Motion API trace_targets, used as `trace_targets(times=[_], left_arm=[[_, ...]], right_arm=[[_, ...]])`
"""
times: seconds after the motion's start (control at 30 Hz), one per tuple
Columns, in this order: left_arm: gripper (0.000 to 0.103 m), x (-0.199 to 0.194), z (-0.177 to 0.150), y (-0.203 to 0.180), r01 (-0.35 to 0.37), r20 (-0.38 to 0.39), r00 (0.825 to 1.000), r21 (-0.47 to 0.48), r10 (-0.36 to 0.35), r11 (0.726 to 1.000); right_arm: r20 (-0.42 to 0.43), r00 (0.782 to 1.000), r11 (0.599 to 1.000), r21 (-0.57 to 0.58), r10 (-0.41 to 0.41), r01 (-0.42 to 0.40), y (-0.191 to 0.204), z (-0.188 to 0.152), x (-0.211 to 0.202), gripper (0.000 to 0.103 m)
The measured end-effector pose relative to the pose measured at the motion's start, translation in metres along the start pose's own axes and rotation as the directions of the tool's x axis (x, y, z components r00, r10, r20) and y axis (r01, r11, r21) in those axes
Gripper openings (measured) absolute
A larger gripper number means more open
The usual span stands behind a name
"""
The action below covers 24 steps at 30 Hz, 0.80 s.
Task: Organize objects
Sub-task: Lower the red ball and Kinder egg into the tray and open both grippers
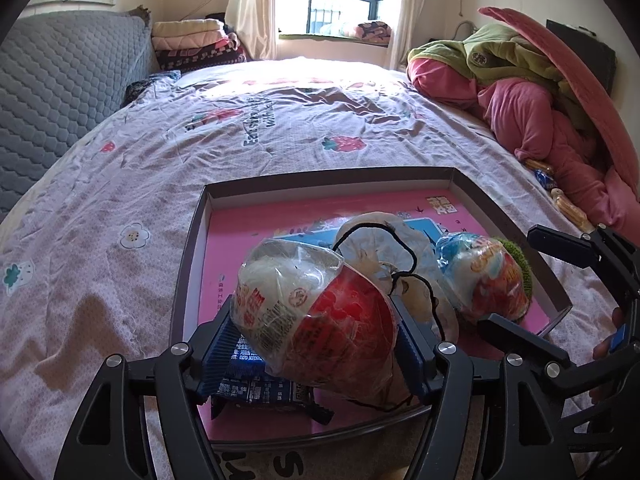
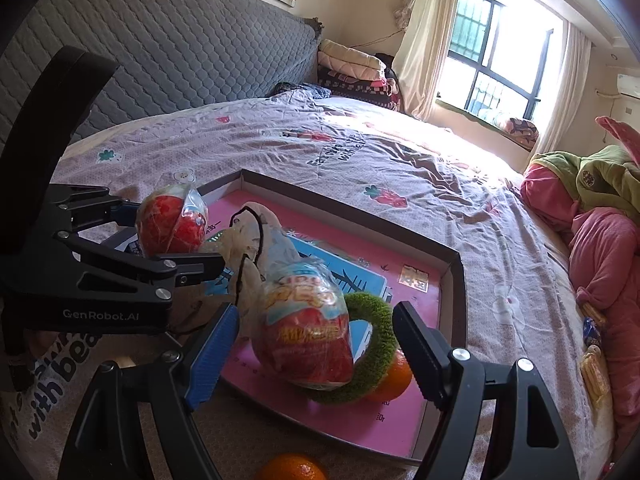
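A shallow pink-bottomed box [image 1: 468, 178] [image 2: 452, 276] lies on the bed. My left gripper [image 1: 316, 340] [image 2: 168, 240] is shut on a red-and-clear snack bag [image 1: 316, 316] [image 2: 170, 222], held over the box's near left corner above a dark blue packet [image 1: 260, 390]. My right gripper [image 2: 316, 348] [image 1: 532, 276] is open, its jaws on either side of a second snack bag [image 2: 308, 332] [image 1: 484, 276] that lies in the box. A white drawstring pouch [image 1: 384, 248] [image 2: 252, 248], a green fuzzy ring [image 2: 372, 356] and an orange [image 2: 394, 376] lie in the box.
Another orange [image 2: 292, 470] sits on the bed in front of the box. A pink and green pile of bedding [image 1: 520, 92] [image 2: 600, 216] lies on the right, with wrapped snacks [image 1: 568, 204] [image 2: 594, 364] beside it. A grey headboard [image 1: 60, 92] stands left.
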<state>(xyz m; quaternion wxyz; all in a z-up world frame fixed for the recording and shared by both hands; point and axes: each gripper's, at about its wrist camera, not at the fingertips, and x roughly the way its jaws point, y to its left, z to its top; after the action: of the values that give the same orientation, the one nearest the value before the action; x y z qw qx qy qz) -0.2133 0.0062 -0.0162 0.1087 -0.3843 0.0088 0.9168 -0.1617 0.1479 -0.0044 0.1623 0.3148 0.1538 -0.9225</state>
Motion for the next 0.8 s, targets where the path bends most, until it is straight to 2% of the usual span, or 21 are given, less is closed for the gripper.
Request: trace_targets(times=[0.8], left_arm=[[0.074, -0.026, 0.011, 0.004, 0.011, 0.070, 0.998, -0.030, -0.009, 0.999]], right_arm=[[0.037, 0.999, 0.999, 0.040, -0.012, 0.010, -0.014, 0.006, -0.014, 0.079]])
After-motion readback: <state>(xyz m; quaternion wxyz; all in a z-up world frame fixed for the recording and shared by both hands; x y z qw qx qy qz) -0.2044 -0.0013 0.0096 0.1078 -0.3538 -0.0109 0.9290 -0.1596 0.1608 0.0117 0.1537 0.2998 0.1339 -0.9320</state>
